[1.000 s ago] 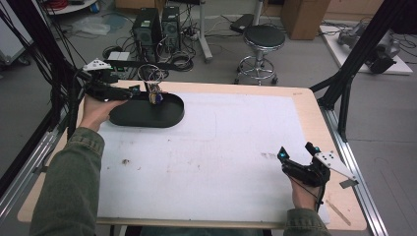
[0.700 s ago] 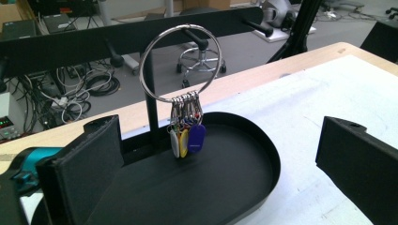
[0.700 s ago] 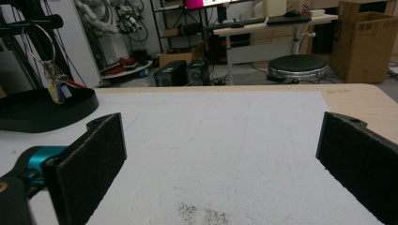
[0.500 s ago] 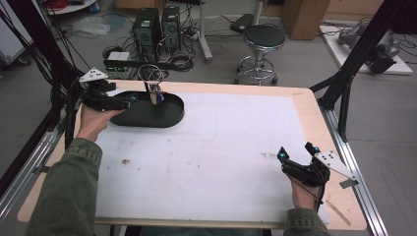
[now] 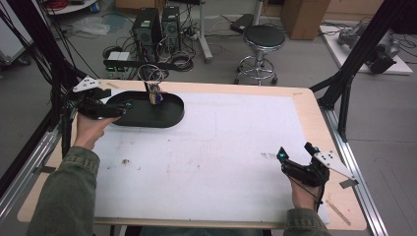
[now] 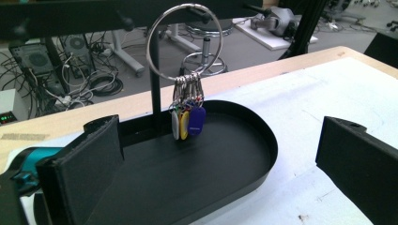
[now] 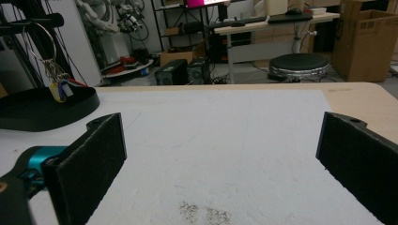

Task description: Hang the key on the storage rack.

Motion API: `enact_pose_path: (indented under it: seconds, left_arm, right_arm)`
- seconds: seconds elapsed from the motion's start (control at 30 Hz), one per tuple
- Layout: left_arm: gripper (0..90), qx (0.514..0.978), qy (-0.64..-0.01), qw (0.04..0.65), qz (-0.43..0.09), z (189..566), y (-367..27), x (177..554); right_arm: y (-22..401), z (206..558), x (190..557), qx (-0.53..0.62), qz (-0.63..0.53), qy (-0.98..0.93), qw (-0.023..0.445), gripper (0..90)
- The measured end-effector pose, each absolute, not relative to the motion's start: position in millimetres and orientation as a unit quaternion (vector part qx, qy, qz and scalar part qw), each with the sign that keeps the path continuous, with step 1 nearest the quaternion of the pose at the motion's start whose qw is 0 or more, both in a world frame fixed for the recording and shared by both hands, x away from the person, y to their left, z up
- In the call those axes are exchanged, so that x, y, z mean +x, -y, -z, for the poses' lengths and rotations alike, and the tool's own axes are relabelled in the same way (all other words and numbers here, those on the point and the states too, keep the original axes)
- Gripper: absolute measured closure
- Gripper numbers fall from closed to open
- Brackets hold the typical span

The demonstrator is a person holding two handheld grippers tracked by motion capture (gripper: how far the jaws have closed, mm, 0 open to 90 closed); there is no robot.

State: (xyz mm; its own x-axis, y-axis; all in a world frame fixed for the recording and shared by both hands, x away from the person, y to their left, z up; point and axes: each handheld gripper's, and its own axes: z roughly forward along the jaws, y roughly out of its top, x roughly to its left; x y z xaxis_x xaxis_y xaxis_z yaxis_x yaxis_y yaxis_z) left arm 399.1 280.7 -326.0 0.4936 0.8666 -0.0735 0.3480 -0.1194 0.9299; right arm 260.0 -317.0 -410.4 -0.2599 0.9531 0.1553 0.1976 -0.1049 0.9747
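A black oval tray (image 5: 169, 115) lies at the table's far left on a white mat (image 5: 211, 147). From a thin post in it hangs a big metal key ring (image 6: 184, 40) with several coloured tags (image 6: 187, 123). My left gripper (image 5: 122, 108) is open at the tray's left end, its jaws wide on either side of the tray (image 6: 253, 154), well short of the tags. My right gripper (image 5: 295, 152) stands open and holds nothing near the table's front right, over bare mat. From there the tray (image 7: 47, 112) and ring (image 7: 44, 44) are far off to the left.
A dark smudge (image 5: 125, 161) marks the mat near the left forearm. Black frame posts (image 5: 354, 54) stand at the table's right and left sides. A stool (image 5: 264, 37) and computer cases (image 5: 156, 27) are on the floor beyond the far edge.
My left gripper has drawn back from the post and key ring, to the left and toward the person. The ring stays on its post. The right gripper has not moved.
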Motion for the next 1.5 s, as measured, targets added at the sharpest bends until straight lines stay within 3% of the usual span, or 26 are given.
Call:
enact_pose_path:
  seconds: [1.5]
  left_arm:
    - [1.6, 0.676, -0.477, 0.488, -0.279, 381.6, -304.2, 343.5]
  right_arm:
    - [316.6, 410.6, 259.9, 0.502, -0.548, -0.575, 0.342, 0.8]
